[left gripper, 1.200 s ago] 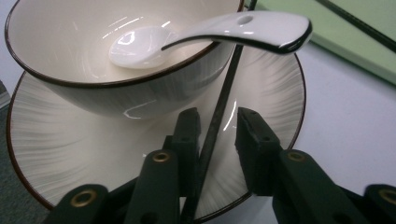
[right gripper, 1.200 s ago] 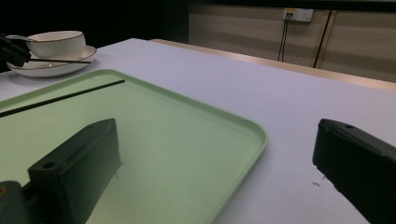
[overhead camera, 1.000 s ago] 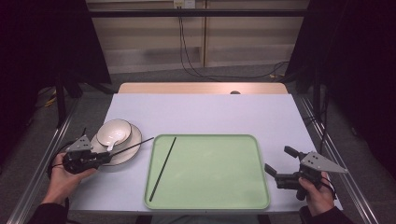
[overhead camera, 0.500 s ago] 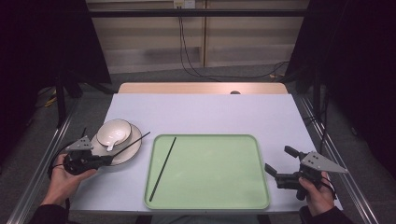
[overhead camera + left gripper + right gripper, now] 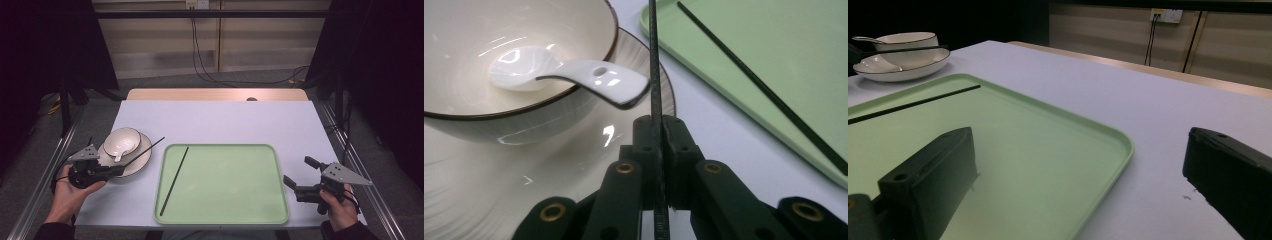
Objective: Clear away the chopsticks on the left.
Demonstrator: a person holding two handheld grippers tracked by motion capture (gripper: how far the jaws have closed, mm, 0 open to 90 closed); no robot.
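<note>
My left gripper (image 5: 109,170) (image 5: 661,126) is shut on a black chopstick (image 5: 142,151) (image 5: 654,60) at the table's left. The stick points over the plate's edge toward the tray. Right beside it, a cream bowl (image 5: 121,140) (image 5: 474,45) rests on a plate (image 5: 136,162) (image 5: 644,105), with a white spoon (image 5: 117,153) (image 5: 574,75) lying in the bowl. A second black chopstick (image 5: 175,179) (image 5: 764,90) (image 5: 913,103) lies on the left part of the green tray (image 5: 230,185) (image 5: 1048,140). My right gripper (image 5: 297,171) (image 5: 1078,150) is open and holds nothing, just off the tray's right edge.
The pale table (image 5: 220,120) stretches bare behind the tray. Metal rails run along both sides, and cables hang on the wall at the back. In the right gripper view the bowl (image 5: 903,42) and held chopstick (image 5: 903,49) show far off at the left.
The held chopstick's far tip has swung slightly toward the back of the table. The right gripper has stayed put.
</note>
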